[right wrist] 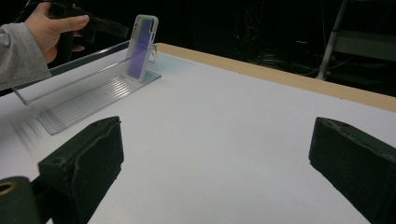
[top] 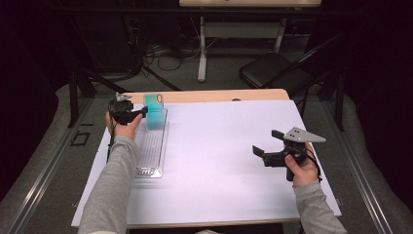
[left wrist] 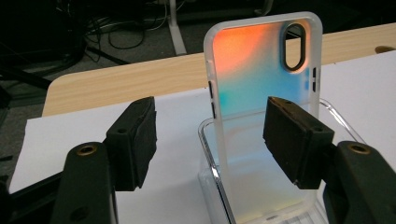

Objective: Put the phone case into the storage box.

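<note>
Inspection finding: one phone case (left wrist: 261,116), translucent with an orange-to-teal sheen, stands upright at the far end of one clear acrylic display stand (top: 152,146). The stand lies along the left edge of the desk (top: 219,161), its far end close to the far left corner. The case leans back against the stand's raised rear wall, its lower edge seated on the ribbed base; that support appears to be what keeps it upright without any grip.

Left hand-held gripper (top: 130,113): positioned at the far left corner, level with the case. In the left gripper view its jaws stand apart, one pad to the left of the case and clear of it, the other in front of the case's right edge with no pressure evident. Judgement: the case rests on its own and is not clamped.

Right hand-held gripper (top: 272,146): held above the right side of the desk, well apart from the stand, jaws wide apart with nothing between them. It appears to be idle, kept clear of the work area.

Count: one phone case, one display stand, two hand-held grippers. The case's camera cut-out is at the top, so it stands right way up.
</note>
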Motion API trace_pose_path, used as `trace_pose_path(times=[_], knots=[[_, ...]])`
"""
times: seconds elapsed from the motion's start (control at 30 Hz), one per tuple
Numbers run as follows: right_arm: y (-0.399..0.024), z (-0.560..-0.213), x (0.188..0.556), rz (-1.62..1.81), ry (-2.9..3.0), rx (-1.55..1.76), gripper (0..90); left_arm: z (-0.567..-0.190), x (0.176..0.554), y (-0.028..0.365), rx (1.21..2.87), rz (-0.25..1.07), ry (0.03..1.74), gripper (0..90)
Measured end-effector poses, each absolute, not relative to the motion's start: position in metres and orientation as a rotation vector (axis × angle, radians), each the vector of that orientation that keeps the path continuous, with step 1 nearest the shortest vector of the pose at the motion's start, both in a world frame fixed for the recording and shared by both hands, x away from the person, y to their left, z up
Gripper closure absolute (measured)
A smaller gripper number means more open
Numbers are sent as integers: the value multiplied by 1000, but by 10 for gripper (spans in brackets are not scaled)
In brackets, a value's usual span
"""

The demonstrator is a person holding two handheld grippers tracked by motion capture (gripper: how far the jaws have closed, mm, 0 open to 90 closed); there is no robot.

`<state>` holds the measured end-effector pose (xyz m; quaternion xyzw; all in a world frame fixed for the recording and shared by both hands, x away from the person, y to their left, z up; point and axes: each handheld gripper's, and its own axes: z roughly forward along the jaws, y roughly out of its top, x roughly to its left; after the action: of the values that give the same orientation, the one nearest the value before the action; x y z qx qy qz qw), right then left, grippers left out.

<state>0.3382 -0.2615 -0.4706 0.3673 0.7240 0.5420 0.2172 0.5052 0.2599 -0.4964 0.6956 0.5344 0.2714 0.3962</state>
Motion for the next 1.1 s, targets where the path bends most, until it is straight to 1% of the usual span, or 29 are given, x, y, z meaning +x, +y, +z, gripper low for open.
trace_pose_path(times=[0.2, 0.43, 0.53, 0.7, 0.77, 0.87, 1.1], knots=[[-260, -471, 338, 1501, 2009, 1019, 29, -493, 503, 261, 1752, 672, 1366, 331], [-260, -471, 338, 1498, 2009, 1018, 29, -489, 500, 259, 1745, 696, 1344, 332], [-260, -471, 338, 1497, 2009, 1014, 29, -487, 499, 260, 1746, 715, 1364, 333], [-261, -471, 338, 1501, 2007, 1011, 30, -484, 496, 262, 1752, 703, 1369, 342], [-262, -471, 339, 1502, 2008, 1014, 29, -483, 494, 263, 1745, 697, 1368, 332], [-261, -471, 339, 1501, 2012, 1016, 30, -479, 490, 262, 1757, 720, 1358, 320], [-259, -472, 341, 1496, 2017, 1016, 30, -473, 483, 261, 1764, 650, 1339, 269]])
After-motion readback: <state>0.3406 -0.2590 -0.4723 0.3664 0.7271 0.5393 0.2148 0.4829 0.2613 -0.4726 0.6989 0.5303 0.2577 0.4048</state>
